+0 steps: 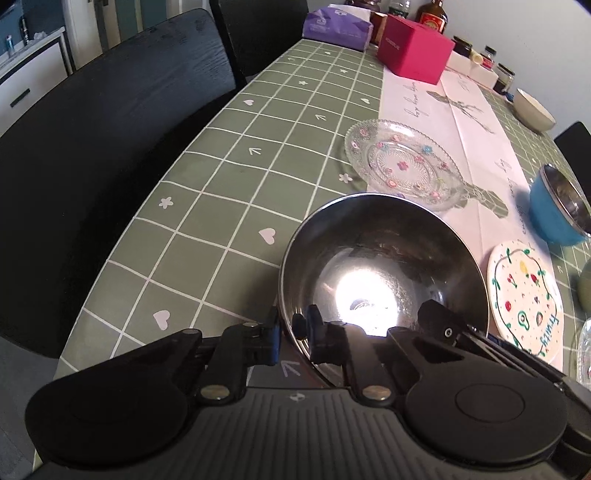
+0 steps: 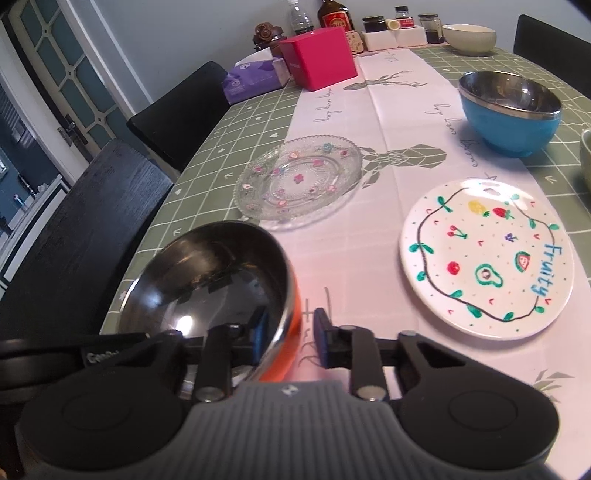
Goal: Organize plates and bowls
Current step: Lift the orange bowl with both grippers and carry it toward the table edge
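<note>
A steel bowl with an orange outside point(image 1: 380, 266) point(image 2: 210, 280) is tilted above the table's near edge. My left gripper point(image 1: 293, 332) is shut on its left rim. My right gripper point(image 2: 290, 332) straddles its right rim, one finger inside, one outside, with a visible gap to the outer finger. A clear glass plate with flowers point(image 1: 402, 162) point(image 2: 299, 177) lies beyond the bowl. A white fruit-painted plate point(image 1: 524, 295) point(image 2: 487, 258) lies to the right. A blue steel-lined bowl point(image 1: 557, 206) point(image 2: 509, 110) stands farther right, and a cream bowl point(image 1: 533, 110) point(image 2: 469, 38) at the far end.
A green checked cloth point(image 1: 229, 206) with a white runner point(image 2: 406, 122) covers the table. A pink box point(image 1: 415, 50) point(image 2: 319, 57), a purple tissue pack point(image 1: 336, 26) point(image 2: 255, 79), jars and bottles stand at the far end. Black chairs point(image 1: 92, 155) point(image 2: 74, 229) line the left side.
</note>
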Available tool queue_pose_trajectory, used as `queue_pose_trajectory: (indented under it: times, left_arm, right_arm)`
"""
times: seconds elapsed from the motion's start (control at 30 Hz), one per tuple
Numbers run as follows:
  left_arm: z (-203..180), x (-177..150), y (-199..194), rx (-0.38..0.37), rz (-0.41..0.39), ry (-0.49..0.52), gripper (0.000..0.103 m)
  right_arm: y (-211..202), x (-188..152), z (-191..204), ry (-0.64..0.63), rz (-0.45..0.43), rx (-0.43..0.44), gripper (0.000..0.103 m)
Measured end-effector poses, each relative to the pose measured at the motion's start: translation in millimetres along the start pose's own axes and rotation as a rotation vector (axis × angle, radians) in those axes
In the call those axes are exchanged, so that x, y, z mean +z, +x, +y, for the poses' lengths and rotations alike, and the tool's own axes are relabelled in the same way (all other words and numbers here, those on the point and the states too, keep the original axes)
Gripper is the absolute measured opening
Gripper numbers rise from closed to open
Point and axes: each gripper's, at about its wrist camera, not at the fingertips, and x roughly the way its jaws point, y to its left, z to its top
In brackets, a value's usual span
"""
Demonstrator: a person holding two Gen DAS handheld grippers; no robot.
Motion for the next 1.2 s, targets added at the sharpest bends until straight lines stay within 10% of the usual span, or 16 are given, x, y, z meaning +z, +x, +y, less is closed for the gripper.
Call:
queue_pose_trajectory:
  times: [0.6,1.2]
  left_arm:
    - [-31.4,-12.2,-52.3,0.031,-0.071,0.111,0.015]
    - [-108.5,-118.9,-124.1,-0.148,-0.031,0.262,0.016]
  right_arm:
    - [-46.2,2.3,-3.8,-0.017,-0.038,-0.023,0.013]
    - [-189.2,-60.2,-74.1,-0.069,-0.027,-0.156,0.014]
